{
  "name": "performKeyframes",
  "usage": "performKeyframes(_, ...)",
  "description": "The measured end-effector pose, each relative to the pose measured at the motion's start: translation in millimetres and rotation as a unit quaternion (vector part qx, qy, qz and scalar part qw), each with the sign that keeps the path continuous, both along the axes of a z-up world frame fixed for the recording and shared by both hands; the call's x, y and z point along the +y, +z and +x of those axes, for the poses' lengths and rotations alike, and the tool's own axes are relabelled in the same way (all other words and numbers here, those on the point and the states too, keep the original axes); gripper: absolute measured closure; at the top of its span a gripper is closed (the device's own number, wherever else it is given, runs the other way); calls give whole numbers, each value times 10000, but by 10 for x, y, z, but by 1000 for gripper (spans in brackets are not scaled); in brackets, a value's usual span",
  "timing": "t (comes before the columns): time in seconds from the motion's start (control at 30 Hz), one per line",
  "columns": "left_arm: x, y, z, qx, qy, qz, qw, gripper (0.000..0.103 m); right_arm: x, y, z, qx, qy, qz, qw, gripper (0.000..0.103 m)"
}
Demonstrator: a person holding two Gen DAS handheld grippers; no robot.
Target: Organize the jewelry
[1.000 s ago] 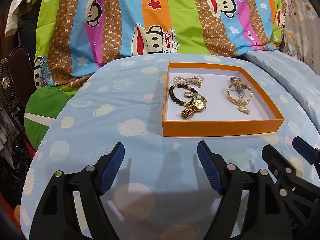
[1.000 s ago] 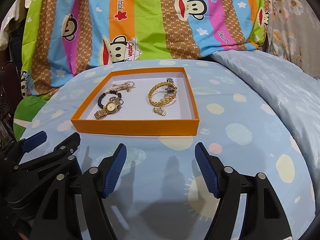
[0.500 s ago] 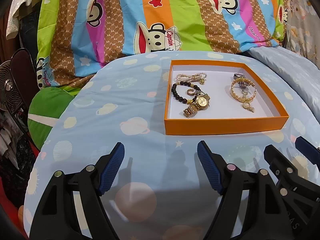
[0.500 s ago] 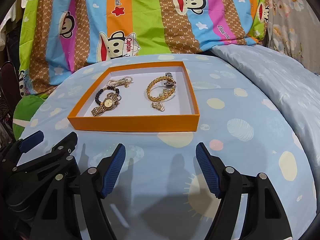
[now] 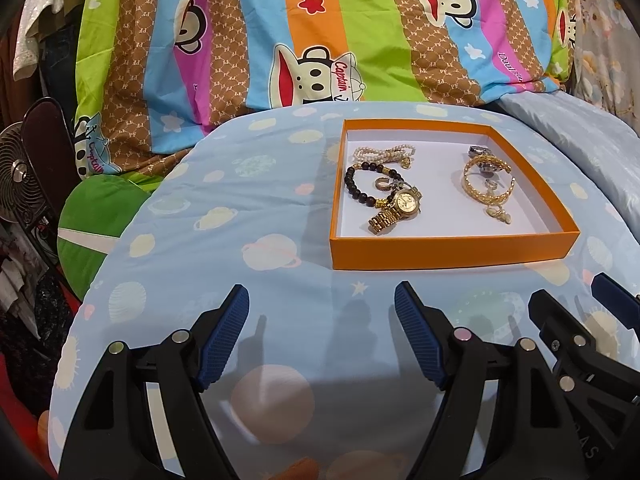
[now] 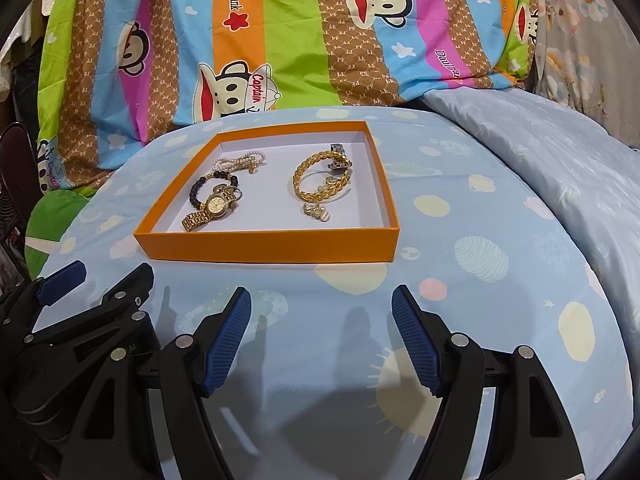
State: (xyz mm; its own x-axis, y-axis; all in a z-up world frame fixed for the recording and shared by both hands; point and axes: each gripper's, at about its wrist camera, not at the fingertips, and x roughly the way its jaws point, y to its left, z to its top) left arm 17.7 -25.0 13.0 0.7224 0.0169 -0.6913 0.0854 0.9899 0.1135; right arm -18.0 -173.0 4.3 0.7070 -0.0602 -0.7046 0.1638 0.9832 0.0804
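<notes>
An orange tray [image 5: 452, 256] [image 6: 272, 246] with a white floor sits on the blue planet-print cover. In it lie a gold watch [image 5: 400, 208] [image 6: 210, 210], a dark bead bracelet [image 5: 354, 184] [image 6: 200, 188], a pearl strand [image 5: 382, 154] [image 6: 240, 160], a gold braided bangle [image 5: 486, 178] [image 6: 320, 176] and small charms [image 5: 500, 214] [image 6: 318, 212]. My left gripper [image 5: 322, 340] is open and empty, short of the tray's near wall. My right gripper [image 6: 322, 340] is open and empty beside it, also short of the tray.
A striped monkey-print quilt [image 5: 320, 40] rises behind the tray. A green cushion [image 5: 92, 232] and a fan [image 5: 20, 184] stand at the left. A pale blue duvet [image 6: 560, 168] lies at the right. The cover drops off at its rounded left edge.
Both grippers have drawn back and tilted slightly, so the tray sits a little higher in view. Jaws stay open. Jewelry has not moved.
</notes>
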Motion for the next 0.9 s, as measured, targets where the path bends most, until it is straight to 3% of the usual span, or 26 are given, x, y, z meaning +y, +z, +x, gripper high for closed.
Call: performKeyframes(0.9, -1, -29, -2, 23, 9, 40, 10000, 30, -3, -37, 27, 102, -30, -5, 9999, 31)
